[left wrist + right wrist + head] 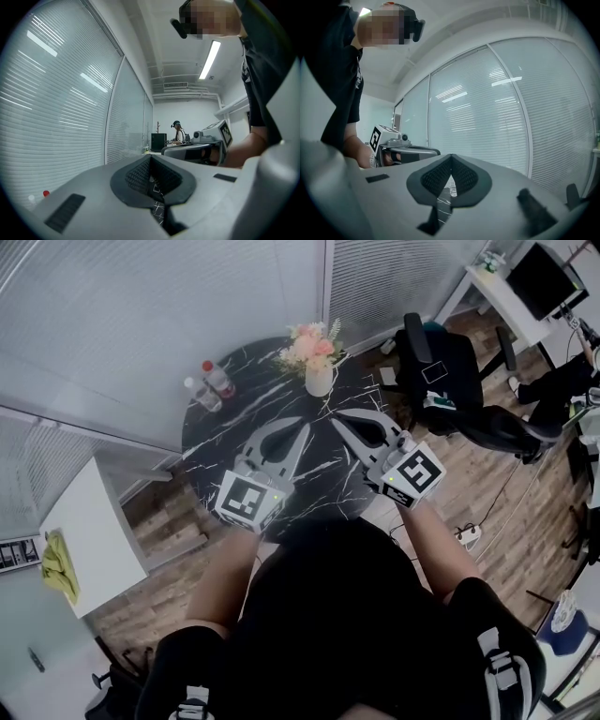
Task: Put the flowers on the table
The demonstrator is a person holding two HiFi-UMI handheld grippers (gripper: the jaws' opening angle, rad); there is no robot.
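Your flowers [312,343] already stand in their white vase [320,381] on the far side of the round black table [234,432], close to the window blinds [141,315]. Two bottles [210,386] stand well apart to their left, so the job looks finished rather than pending. You hold the left gripper [301,427] and right gripper [339,418] level over the near half of the table, tips angled toward each other. Both have their jaws pressed together with nothing between them. That reads as a resting pose, clear of the vase so nothing can knock it.
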